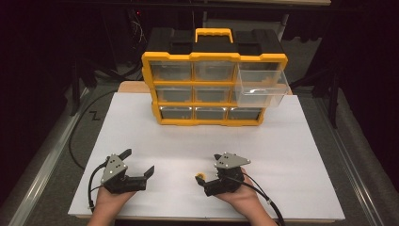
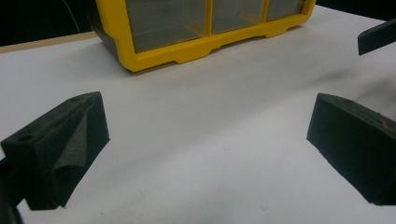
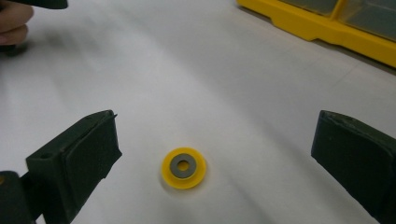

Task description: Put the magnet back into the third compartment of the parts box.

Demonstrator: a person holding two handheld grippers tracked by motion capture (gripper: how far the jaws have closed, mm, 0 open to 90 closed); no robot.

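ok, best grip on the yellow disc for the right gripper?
Probably across the rim. The yellow disc lies flat on the white table with a grey ring in its centre, already between the open right gripper jaws. Come straight down from above, jaw tips at the table, and close on opposite edges.

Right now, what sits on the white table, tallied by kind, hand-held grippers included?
Yellow-framed plastic drawer cabinet, one clear drawer pulled out: 1
Small yellow disc with grey ring centre: 1
Black two-jaw grippers, left gripper and right gripper, both open: 2
Total: 4
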